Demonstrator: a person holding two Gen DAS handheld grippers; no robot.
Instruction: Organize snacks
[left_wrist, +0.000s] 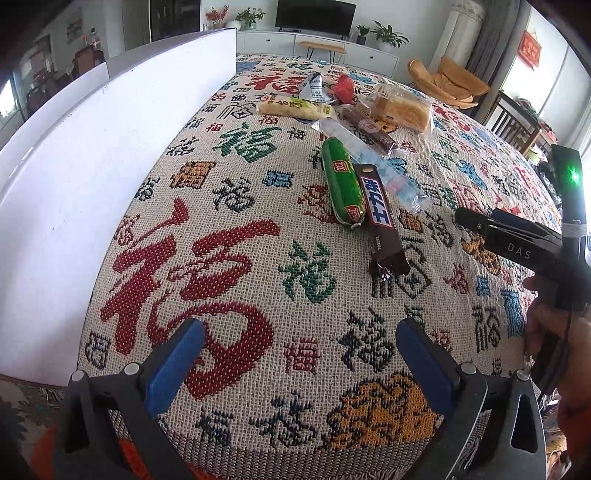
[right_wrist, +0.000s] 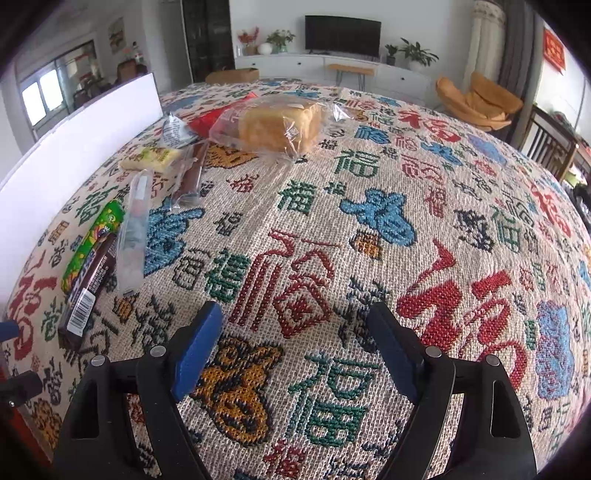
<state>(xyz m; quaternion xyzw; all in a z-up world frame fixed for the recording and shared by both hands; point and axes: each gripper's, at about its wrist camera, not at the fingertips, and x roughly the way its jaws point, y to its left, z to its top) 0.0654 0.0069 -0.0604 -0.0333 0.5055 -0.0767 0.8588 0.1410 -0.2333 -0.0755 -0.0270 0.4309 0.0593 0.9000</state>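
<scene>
Covering the table is a woven cloth (left_wrist: 229, 266) with big red, green and blue signs. A white board (left_wrist: 92, 177) is stood along its left edge. The snacks are laid in a loose row: a bagged bread (right_wrist: 277, 127), a green sausage (left_wrist: 341, 182) touching a brown chocolate bar (left_wrist: 380, 214). Both left tongs (left_wrist: 299, 354) and right tongs (right_wrist: 295, 339) are held wide apart, with nothing between them.

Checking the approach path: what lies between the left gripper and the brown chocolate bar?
Only bare patterned tablecloth; the left wrist view shows nothing between the open left gripper and the brown chocolate bar.
</scene>
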